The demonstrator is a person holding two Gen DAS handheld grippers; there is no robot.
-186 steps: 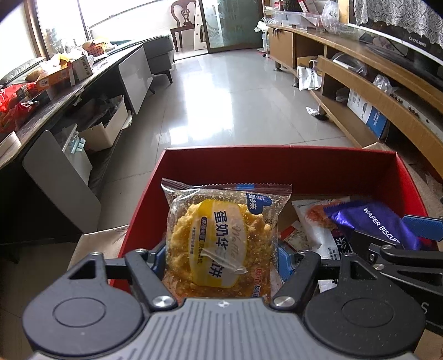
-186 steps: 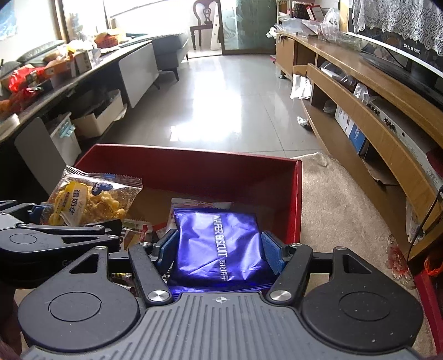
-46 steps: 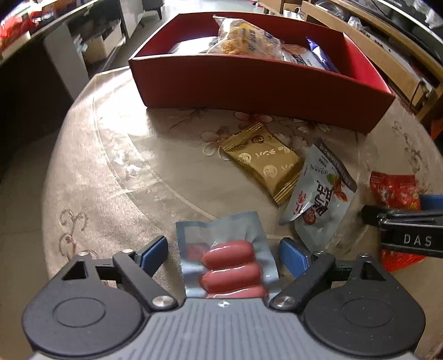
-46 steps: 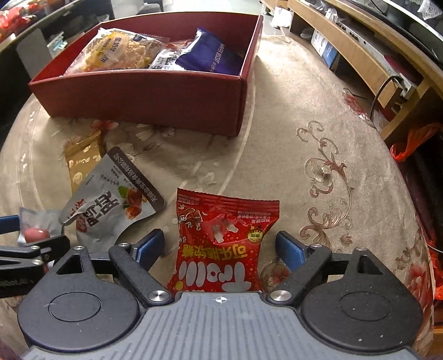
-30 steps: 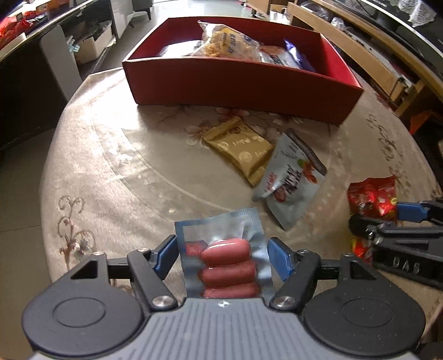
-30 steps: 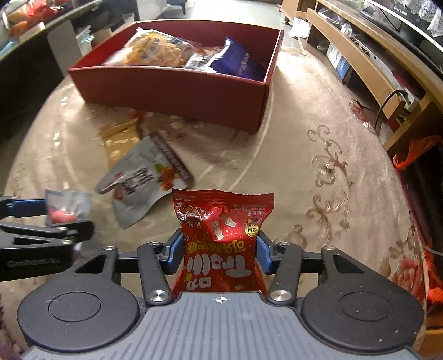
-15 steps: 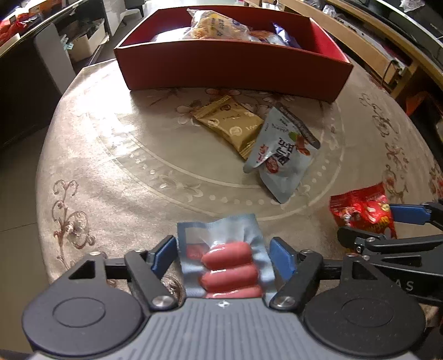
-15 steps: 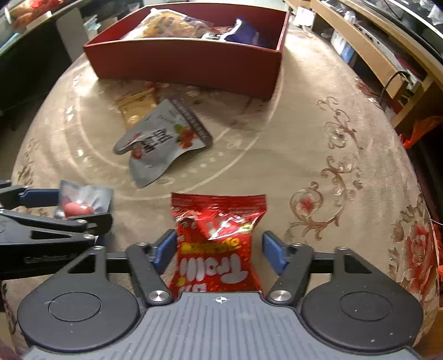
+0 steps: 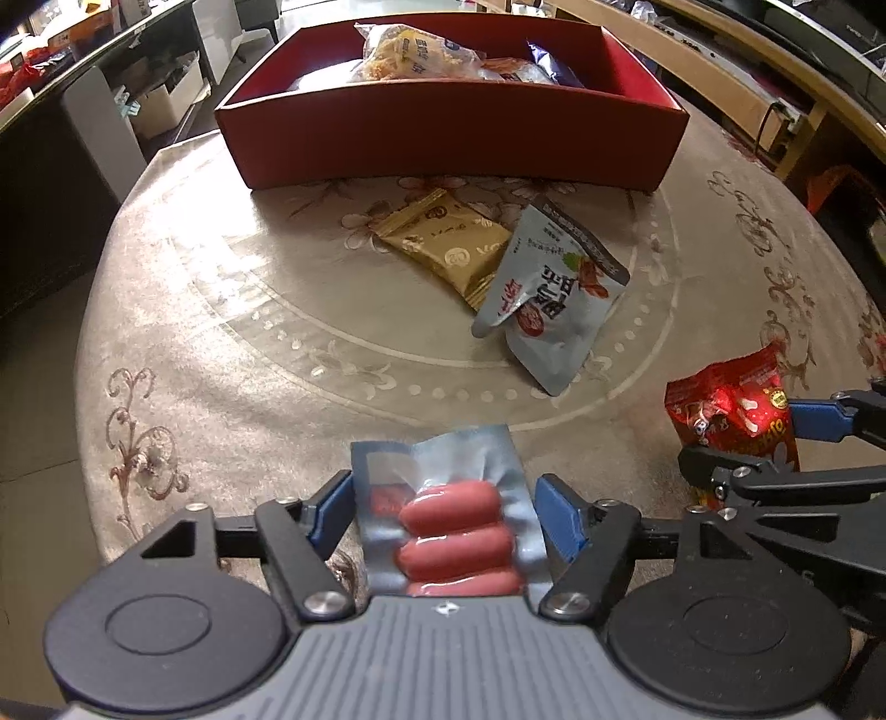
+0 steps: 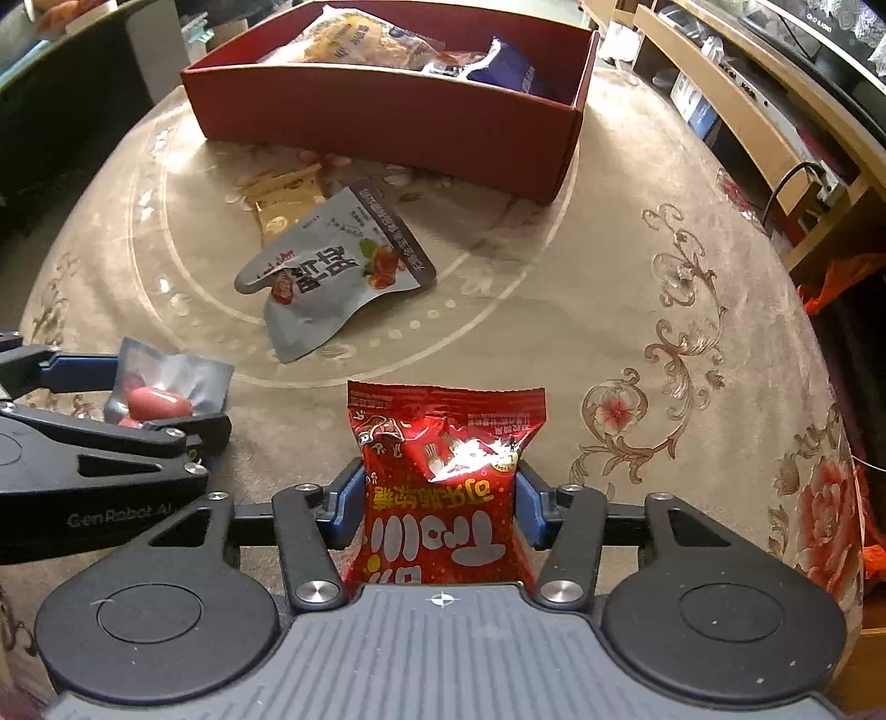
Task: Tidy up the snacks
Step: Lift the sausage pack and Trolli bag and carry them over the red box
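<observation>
In the left wrist view, the left gripper (image 9: 446, 512) points steeply down at a round table under a beige floral-patterned cloth (image 9: 232, 332), and its jaws are closing on a clear vacuum-sealed pack of three pink sausages (image 9: 448, 520); the blue pads (image 9: 554, 523) sit against the pack's two side edges. Ahead of this gripper and a little to its right lie a gold foil snack packet (image 9: 448, 246) and a grey snack pouch printed with red fruit (image 9: 551, 302), the pouch overlapping the packet's near end. Beyond both stands a rectangular red cardboard box (image 9: 454, 138) holding a clear bag of yellow pastry (image 9: 415, 52) and a purple wafer packet (image 9: 554, 66). At the right edge the right gripper (image 9: 775, 443) is seen from the side with a red crinkled snack bag (image 9: 731, 407). In the right wrist view, the right gripper (image 10: 440, 507) also points steeply down, its jaws closing on the red bag (image 10: 443, 487), which the blue pads (image 10: 346, 507) squeeze at the waist. The grey pouch (image 10: 332, 282) lies ahead to its left, the gold packet (image 10: 282, 202) beyond that, and the red box (image 10: 387, 116) farthest off. The left gripper (image 10: 133, 399) sits just beside it on the left, with the sausage pack (image 10: 166, 390).
</observation>
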